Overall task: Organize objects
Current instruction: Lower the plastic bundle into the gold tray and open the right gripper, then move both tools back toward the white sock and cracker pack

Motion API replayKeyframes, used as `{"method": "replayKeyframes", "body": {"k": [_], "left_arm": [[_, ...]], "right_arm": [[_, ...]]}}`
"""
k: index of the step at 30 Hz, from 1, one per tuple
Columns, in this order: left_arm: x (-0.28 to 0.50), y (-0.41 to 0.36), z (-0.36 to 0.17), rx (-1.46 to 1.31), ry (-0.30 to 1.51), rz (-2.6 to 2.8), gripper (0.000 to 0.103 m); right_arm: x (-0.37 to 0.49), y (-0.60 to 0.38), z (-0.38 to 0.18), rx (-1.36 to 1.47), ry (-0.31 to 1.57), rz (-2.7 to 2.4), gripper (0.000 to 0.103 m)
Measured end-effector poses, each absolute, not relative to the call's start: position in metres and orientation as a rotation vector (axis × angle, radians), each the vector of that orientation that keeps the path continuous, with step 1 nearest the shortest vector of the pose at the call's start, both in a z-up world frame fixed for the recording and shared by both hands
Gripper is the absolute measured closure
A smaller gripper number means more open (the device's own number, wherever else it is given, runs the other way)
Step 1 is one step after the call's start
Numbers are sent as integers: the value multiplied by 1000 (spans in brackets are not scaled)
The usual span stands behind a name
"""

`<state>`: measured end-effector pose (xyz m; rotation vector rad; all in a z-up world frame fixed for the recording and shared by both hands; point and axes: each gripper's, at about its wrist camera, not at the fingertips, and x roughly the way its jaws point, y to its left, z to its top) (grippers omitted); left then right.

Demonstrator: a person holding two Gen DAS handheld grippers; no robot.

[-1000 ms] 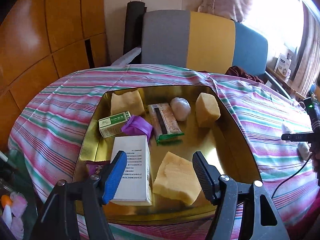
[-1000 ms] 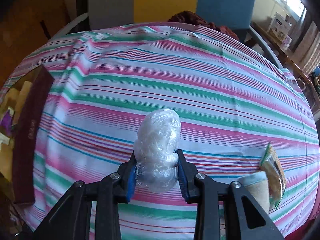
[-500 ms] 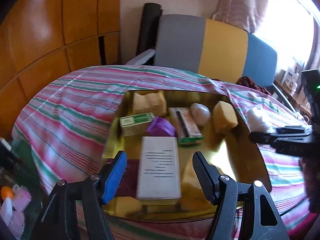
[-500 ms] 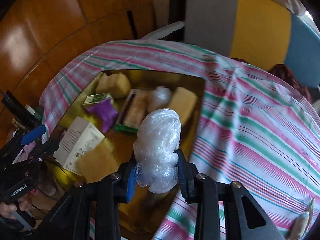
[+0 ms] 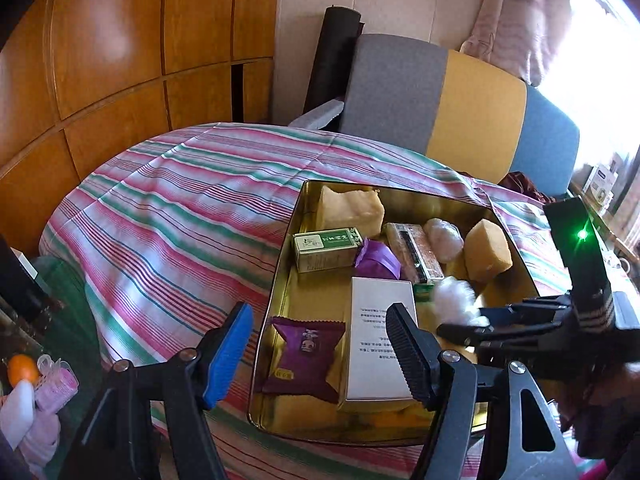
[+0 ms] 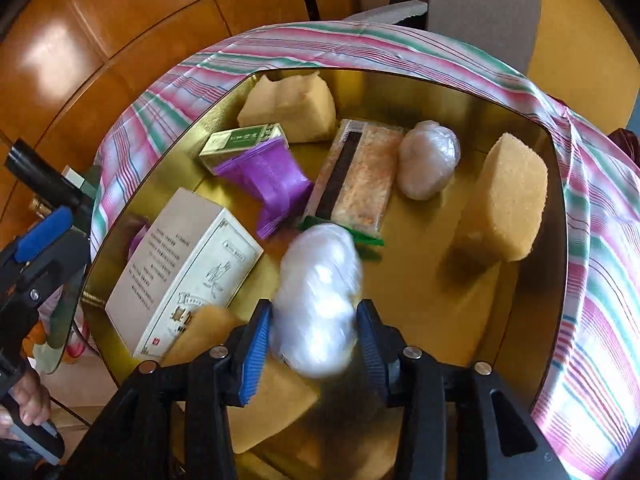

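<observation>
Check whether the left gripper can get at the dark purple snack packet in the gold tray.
Probably yes: the left gripper is open and empty, and the dark purple snack packet lies uncovered right ahead of it.

The left tool (image 5: pixel 318 344) hangs with its jaws spread wide and nothing between them, above the near left edge of a gold tray (image 5: pixel 280 280) that sits on a striped cloth (image 5: pixel 180 216). The tray holds a white box (image 5: pixel 378 320), a purple snack packet (image 5: pixel 304 354), a green box (image 5: pixel 326 248), a purple wrapper (image 5: pixel 378 258), a long bar packet (image 5: pixel 414 254), a plastic-wrapped lump (image 5: pixel 442 238) and yellow sponges (image 5: pixel 488 250). The right tool (image 5: pixel 464 326) reaches in from the right over the tray, with a blurred white plastic bundle (image 5: pixel 454 300) at its tip; its grip cannot be made out.
</observation>
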<state>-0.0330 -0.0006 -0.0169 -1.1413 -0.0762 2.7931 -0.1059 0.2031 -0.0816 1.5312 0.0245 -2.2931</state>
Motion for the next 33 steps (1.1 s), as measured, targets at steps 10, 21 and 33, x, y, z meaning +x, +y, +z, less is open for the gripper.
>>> {"method": "replayKeyframes", "body": {"k": [10,21,33], "left_arm": [[-27,11,-10,-1103,-32,2789,33],[-14,37,-4,-1059,33,2742,33],[-6,90,8,-978,161,2631,33]], "right_arm": [[-81,233,-53,1427,-68,-2414,59],[-36,299,-29,1424,-185,-2549,59],[20,413,-9,1501,-343,-2777,59]]}}
